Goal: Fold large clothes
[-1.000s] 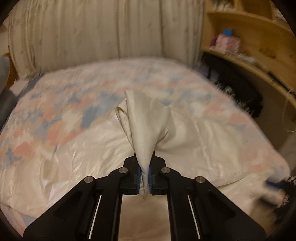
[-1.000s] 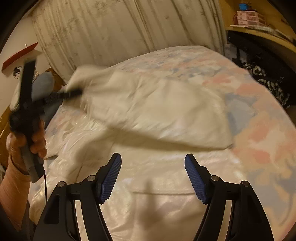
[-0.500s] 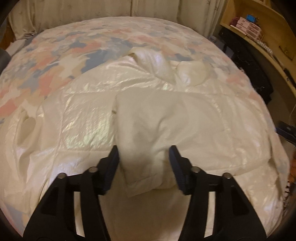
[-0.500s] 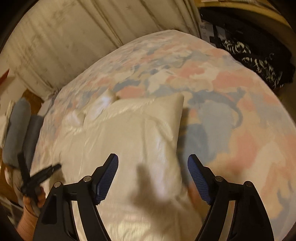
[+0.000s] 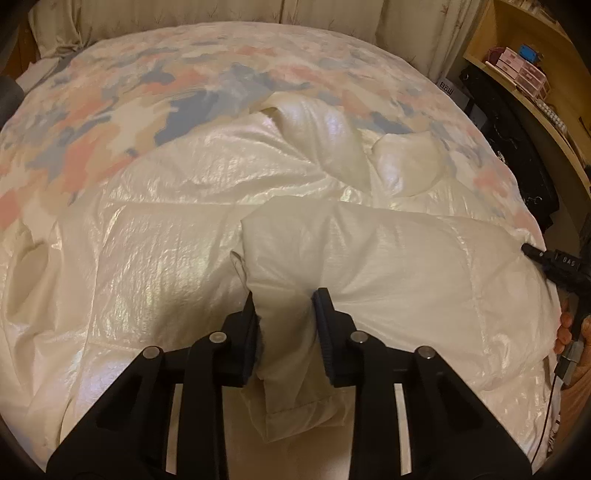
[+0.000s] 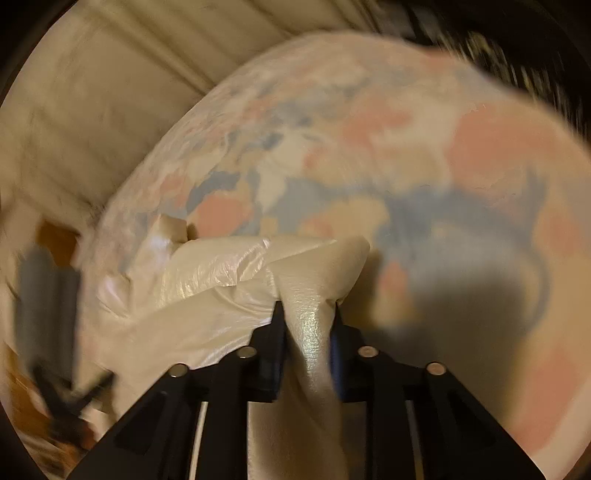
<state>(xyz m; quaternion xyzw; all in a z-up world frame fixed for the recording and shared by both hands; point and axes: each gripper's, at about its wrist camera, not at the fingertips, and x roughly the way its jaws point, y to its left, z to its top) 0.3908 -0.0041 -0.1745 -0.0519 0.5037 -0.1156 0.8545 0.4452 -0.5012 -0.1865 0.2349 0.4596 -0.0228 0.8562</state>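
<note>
Both our left gripper (image 5: 284, 306) and right gripper (image 6: 308, 317) pinch the cream puffer coat (image 5: 166, 236) on the floral-quilted bed (image 5: 110, 110); curtains (image 5: 221, 11) hang behind, wooden shelves (image 5: 517, 55) alongside.

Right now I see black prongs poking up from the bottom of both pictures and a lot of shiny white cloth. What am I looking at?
There is no robot here. A person holds a pair of hand-held tongs in each hand, and each has a wide-angle camera looking forward along its two fingers. That is why the black fingers fill the bottom of each picture and the room looks bulged.

One picture is from the left tongs, the other from the right tongs. The right one is blurred.

On the bed lies a patterned bedspread in pink, blue and cream. Spread over it is a large, shiny, cream padded garment, probably a coat, with one part folded across it.

Both tongs are closed on a bunch of that garment's fabric. At the right edge of the left picture you can glimpse the other tool and the person's hand.
</note>
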